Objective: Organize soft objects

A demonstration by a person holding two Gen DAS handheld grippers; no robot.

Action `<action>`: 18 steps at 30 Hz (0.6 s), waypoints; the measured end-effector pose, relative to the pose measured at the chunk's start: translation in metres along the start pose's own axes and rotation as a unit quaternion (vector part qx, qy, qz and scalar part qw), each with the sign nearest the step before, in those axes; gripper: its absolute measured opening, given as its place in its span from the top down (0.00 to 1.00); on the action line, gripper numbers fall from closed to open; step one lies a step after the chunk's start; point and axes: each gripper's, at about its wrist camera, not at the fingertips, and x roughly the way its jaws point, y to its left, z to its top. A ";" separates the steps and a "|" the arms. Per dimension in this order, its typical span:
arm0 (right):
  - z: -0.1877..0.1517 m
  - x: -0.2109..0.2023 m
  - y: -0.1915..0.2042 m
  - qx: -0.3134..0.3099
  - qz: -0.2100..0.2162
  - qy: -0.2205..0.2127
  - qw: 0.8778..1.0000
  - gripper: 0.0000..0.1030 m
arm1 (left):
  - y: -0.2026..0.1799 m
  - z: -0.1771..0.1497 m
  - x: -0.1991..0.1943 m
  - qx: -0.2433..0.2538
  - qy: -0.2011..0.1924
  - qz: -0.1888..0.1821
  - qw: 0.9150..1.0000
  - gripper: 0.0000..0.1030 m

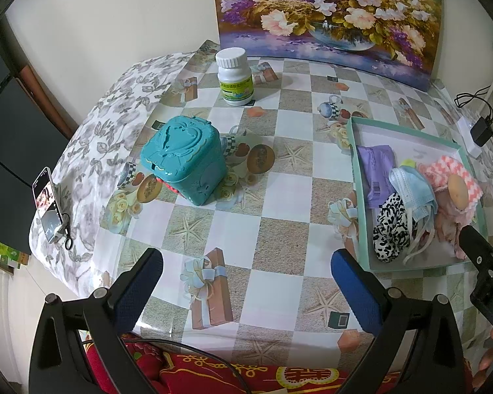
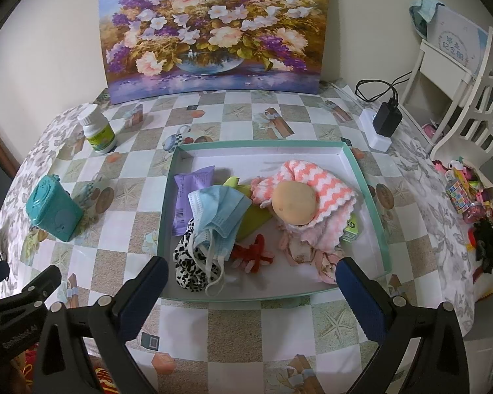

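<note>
Checked oilcloth covers the table (image 2: 233, 321), with a flower painting (image 2: 213, 32) leaning on the wall behind. On the table's right half sits a shallow tray (image 2: 368, 197) with a teal rim and white floor; all the soft things lie in it, heaped toward the near side.

Largest in the heap is a pink-and-white knit cloth (image 2: 315, 193), crumpled, with a tan egg-shaped ball (image 2: 294, 203) resting on top. The cloth looks light and floppy; a pinch on a raised fold at its edge should lift it, though the ball would likely roll off. Left of it, a blue face mask (image 2: 218, 210) lies over a flat purple packet (image 2: 194, 193). The mask is thin and limp, best taken by its pleated body, since the ear loops would slip. Below it lies a black-and-white scrunchie (image 2: 189, 262), springy and easy to pinch across its ring, and beside that a small red woolly piece (image 2: 253, 252).

Outside the tray, well to the left, stand a hard teal box (image 1: 184, 161) and a white bottle (image 1: 235, 78).

Both grippers hover above the table's near edge, empty: the left gripper (image 1: 246, 282) over bare cloth, the right gripper (image 2: 251, 292) facing the tray, each with jaws wide apart.
</note>
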 end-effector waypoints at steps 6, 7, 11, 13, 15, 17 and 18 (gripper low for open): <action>0.000 0.000 0.001 0.001 0.000 0.001 1.000 0.00 | 0.000 0.000 0.000 -0.001 0.000 0.000 1.000 0.01; 0.000 0.000 0.001 0.000 0.000 0.000 1.000 0.00 | 0.000 0.000 0.000 -0.001 0.000 0.000 1.000 0.01; 0.000 0.000 0.001 0.000 0.000 0.001 1.000 0.00 | 0.000 0.000 0.000 -0.001 0.001 0.000 1.000 0.01; 0.000 0.000 0.000 0.000 0.000 0.000 1.000 0.00 | 0.001 0.000 0.000 0.000 0.001 0.000 1.000 0.01; 0.000 0.000 0.000 0.000 0.000 0.000 1.000 0.00 | 0.000 0.000 0.000 -0.002 0.001 0.000 1.000 0.01; 0.000 0.000 0.001 0.000 0.000 0.001 1.000 0.00 | 0.000 0.000 0.000 -0.003 0.001 0.000 1.000 0.01; 0.000 0.000 0.001 0.001 -0.001 0.000 1.000 0.00 | 0.000 0.000 0.000 -0.003 0.002 0.000 1.000 0.01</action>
